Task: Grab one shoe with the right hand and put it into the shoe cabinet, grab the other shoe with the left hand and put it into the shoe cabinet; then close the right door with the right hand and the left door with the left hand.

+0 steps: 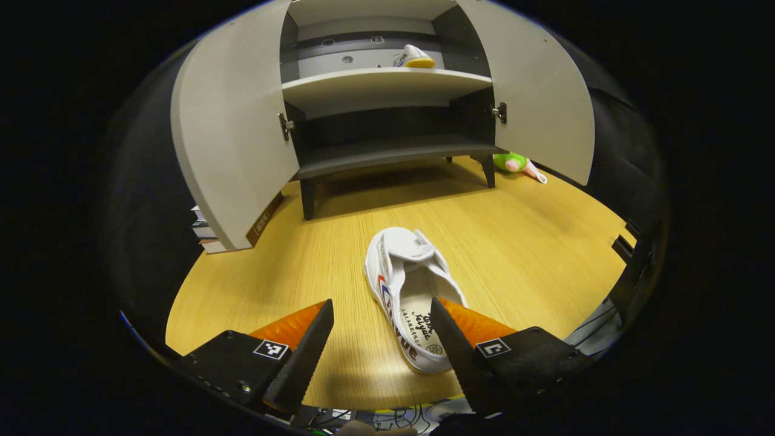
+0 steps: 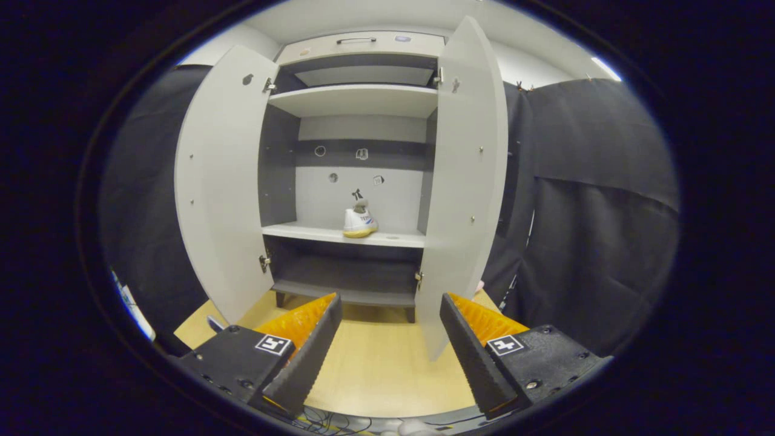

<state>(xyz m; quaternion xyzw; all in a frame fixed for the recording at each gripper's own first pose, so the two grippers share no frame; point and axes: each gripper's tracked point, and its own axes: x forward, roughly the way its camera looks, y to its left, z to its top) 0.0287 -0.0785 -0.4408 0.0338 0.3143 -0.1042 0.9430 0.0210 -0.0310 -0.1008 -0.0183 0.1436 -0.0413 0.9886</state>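
A white shoe (image 1: 407, 292) with red and blue trim lies on the wooden floor, toe pointing toward the cabinet. My left gripper (image 1: 381, 315) hovers open just above its heel end, one finger left of the shoe and the other over its opening. The second white shoe (image 1: 413, 57) stands on the cabinet's middle shelf (image 1: 375, 79), and in the right gripper view that shoe (image 2: 359, 221) rests on the shelf (image 2: 315, 231). My right gripper (image 2: 390, 309) is open and empty, well back from the cabinet. Both the left door (image 2: 221, 194) and the right door (image 2: 463, 181) stand wide open.
A green plush toy (image 1: 514, 162) lies on the floor by the cabinet's right leg. A stack of books (image 1: 206, 233) sits behind the left door (image 1: 233, 139). Black cloth walls close in on both sides. Cables lie near the floor's front edge.
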